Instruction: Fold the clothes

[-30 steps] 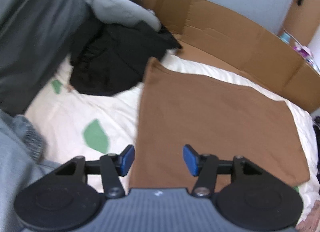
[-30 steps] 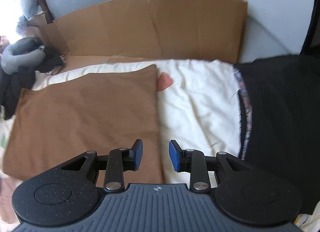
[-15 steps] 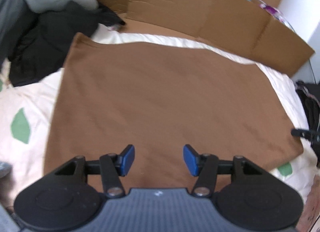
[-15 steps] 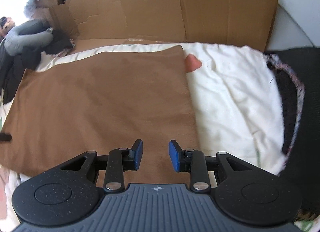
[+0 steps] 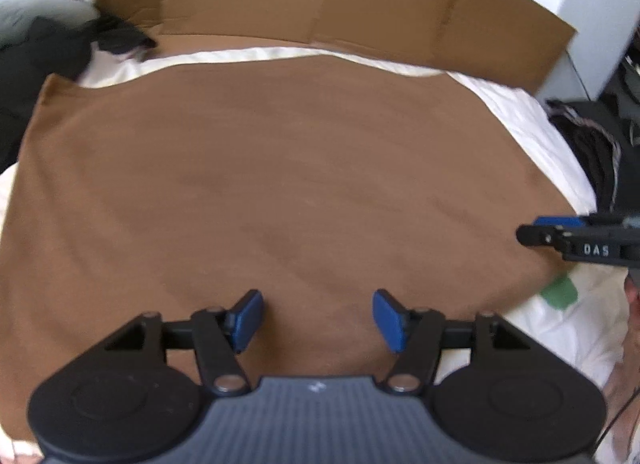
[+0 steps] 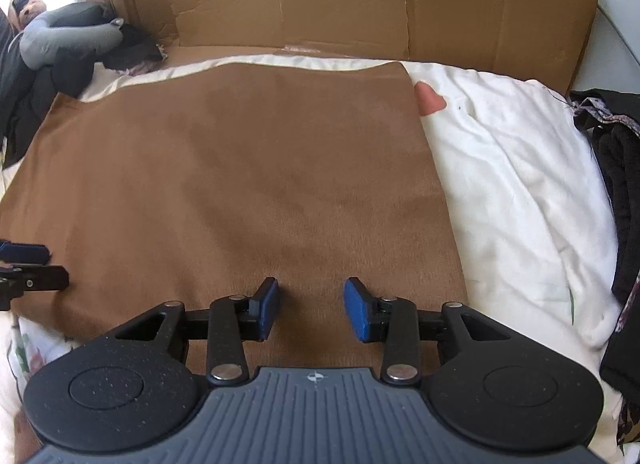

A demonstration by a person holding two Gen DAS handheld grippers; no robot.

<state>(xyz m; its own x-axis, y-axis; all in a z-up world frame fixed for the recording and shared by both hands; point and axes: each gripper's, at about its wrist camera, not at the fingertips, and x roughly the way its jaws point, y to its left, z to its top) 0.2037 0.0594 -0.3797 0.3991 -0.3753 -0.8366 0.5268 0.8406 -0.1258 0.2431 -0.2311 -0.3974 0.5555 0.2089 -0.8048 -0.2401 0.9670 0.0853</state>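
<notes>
Reach for the near hem: both tools over the brown cloth, no grip yet.

The brown cloth point(image 5: 280, 168) lies flat on the white bed sheet point(image 6: 512, 184), filling the frame centre. Left tool point(image 5: 318, 318) and right tool point(image 6: 311, 308) hang over its lower edge, jaws opening, nothing between them. Next, I judge: drop onto the hem, pinch one layer each, then lift and fold toward the cardboard point(image 6: 360, 0) at top.

Left gripper point(image 5: 318, 320): tilted steeply downward, blue fingers point(image 5: 248, 318) apart and opening, nothing between them.
Right gripper point(image 6: 311, 310): also angled down, blue fingers point(image 6: 356, 314) parted by a narrower gap and opening, nothing between them.
Relation: the two sit side by side, well apart, each visible at the edge of the other's view.
</notes>
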